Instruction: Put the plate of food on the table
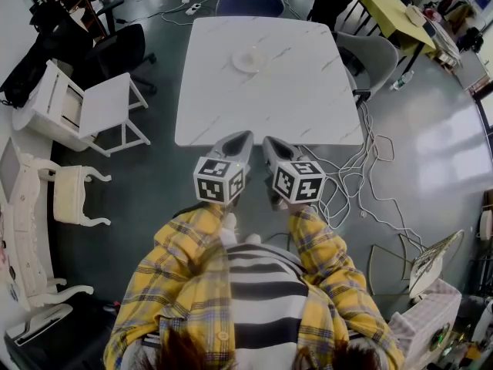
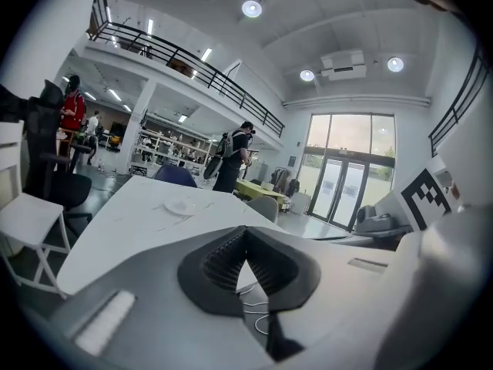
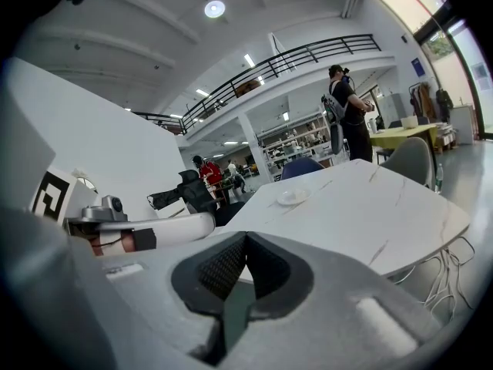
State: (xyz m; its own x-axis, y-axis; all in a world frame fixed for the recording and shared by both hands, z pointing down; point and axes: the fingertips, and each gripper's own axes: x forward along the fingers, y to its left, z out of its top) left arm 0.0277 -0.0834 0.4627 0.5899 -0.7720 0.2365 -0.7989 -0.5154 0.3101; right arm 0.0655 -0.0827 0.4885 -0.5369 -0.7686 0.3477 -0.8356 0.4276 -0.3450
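**A:** Where is the plate [image 1: 249,58]?

**B:** It's on the white table [image 1: 231,106], close to the far edge and about midway along it. I can't tell whether any food lies on it.

**A:** And the claws?

**B:** The left gripper [image 1: 236,140] and right gripper [image 1: 271,145] hover at the near edge. Both have their jaws pressed together and hold nothing.

**A:** How would the plate handle?

**B:** Probably stiff, light, smooth-rimmed and breakable. I'd pinch opposite sides of the rim and keep it level.
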